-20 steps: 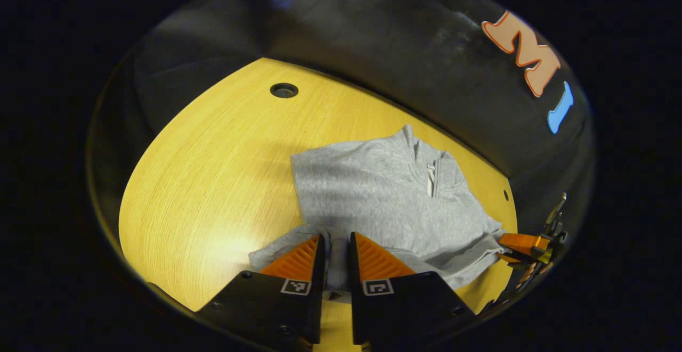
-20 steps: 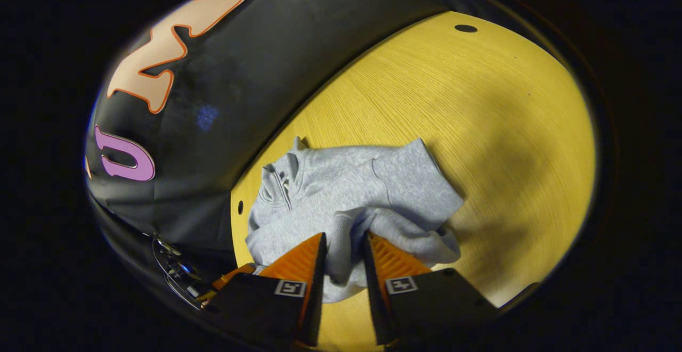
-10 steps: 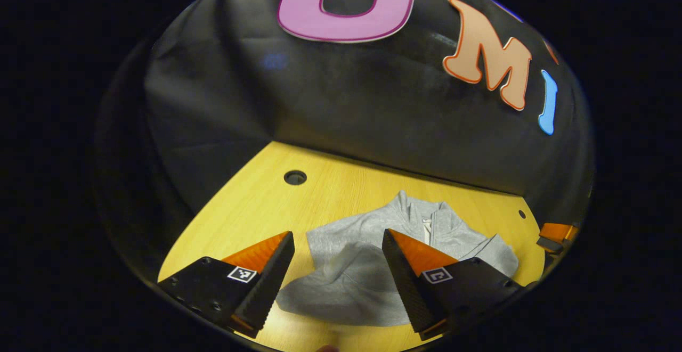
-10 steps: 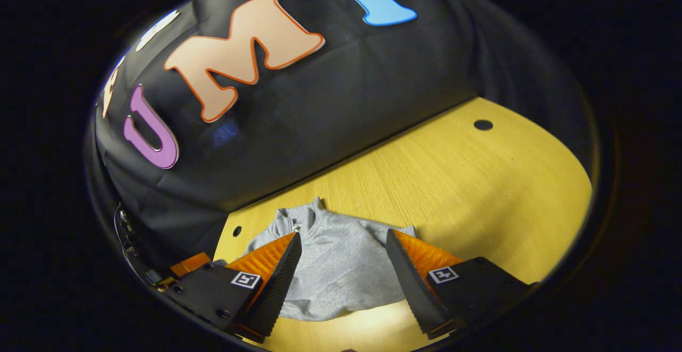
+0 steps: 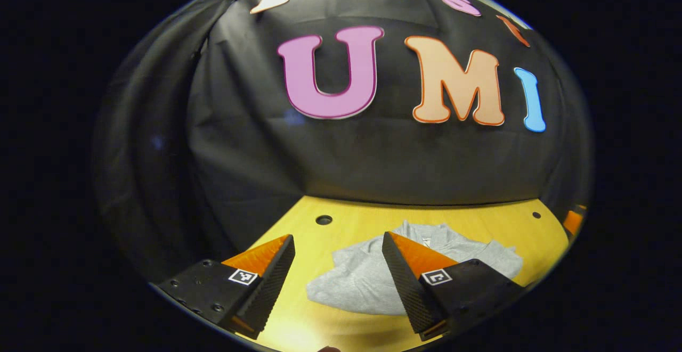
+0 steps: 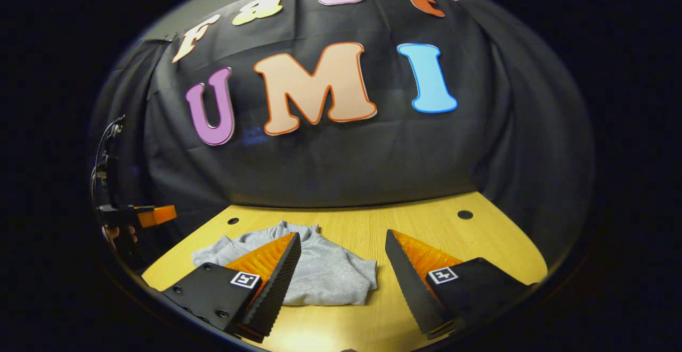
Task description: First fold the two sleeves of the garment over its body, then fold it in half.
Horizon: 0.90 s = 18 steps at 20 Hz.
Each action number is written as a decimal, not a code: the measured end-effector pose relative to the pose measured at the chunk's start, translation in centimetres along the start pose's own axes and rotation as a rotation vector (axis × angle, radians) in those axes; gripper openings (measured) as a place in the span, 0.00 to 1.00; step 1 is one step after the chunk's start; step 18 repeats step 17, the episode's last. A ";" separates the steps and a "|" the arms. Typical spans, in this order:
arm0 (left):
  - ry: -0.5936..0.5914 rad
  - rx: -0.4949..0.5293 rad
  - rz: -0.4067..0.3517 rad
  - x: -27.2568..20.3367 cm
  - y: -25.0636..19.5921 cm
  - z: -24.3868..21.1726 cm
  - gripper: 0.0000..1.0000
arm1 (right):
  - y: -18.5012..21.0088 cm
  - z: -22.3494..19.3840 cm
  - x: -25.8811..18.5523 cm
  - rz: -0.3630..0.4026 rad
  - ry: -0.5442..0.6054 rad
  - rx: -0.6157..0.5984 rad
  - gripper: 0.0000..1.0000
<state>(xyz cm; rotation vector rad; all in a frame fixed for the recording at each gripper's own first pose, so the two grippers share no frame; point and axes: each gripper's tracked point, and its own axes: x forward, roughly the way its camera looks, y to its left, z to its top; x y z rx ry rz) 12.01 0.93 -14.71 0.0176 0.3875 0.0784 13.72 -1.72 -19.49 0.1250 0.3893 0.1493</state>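
1. Looked basically finished: grey garment (image 5: 367, 283) lay on the yellow wooden surface (image 6: 479, 245) as a compact folded bundle, toward the far edge near the black booth wall.
2. Left hand-held gripper (image 5: 337, 280) hung above the near edge, fingers spread wide, pinching nothing.
3. Right hand-held gripper (image 6: 341, 283) same deal, spread wide and empty, garment (image 6: 319, 269) sitting ahead of its left finger.
4. Best plan from here, probably: lift straight up and away, no dragging a fingertip across the cloth, or the top layer could slide off.
5. Fabric looked soft and thick, collar end pointing at the wall, near edge a bit rounded and puffy rather than crisp. Might deserve a quick pat flat.
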 end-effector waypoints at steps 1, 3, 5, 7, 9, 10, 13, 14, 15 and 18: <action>-0.032 0.019 -0.016 -1.5 -0.5 0.7 0.95 | 0.3 0.3 -1.0 0.008 -0.010 -0.018 0.98; -0.106 0.050 -0.023 -3.7 -0.3 2.6 0.96 | 0.7 1.5 -2.7 0.005 -0.052 -0.035 0.98; -0.155 0.067 -0.022 -5.3 0.0 4.0 0.95 | 0.7 3.0 -3.9 -0.020 -0.098 -0.028 0.98; -0.177 0.058 -0.046 -6.3 -0.2 4.7 0.95 | 0.7 4.0 -5.2 -0.055 -0.126 0.002 0.98; -0.190 0.061 -0.060 -6.9 0.3 5.1 0.95 | 0.9 5.1 -6.1 -0.084 -0.159 0.032 0.98; -0.195 0.067 -0.064 -7.1 0.7 5.3 0.95 | 0.9 5.6 -6.5 -0.097 -0.176 0.034 0.98; -0.200 0.079 -0.087 -7.0 1.1 5.4 1.00 | 1.4 6.5 -7.5 -0.118 -0.202 0.025 0.98; -0.201 0.083 -0.087 -6.9 1.3 5.4 0.95 | 1.5 6.8 -7.6 -0.122 -0.217 0.015 0.94; -0.206 0.082 -0.088 -6.9 1.5 5.5 0.96 | 1.7 7.1 -7.8 -0.128 -0.224 0.009 0.95; -0.202 0.076 -0.098 -6.8 1.7 5.4 0.95 | 2.2 7.4 -8.2 -0.131 -0.235 0.001 0.98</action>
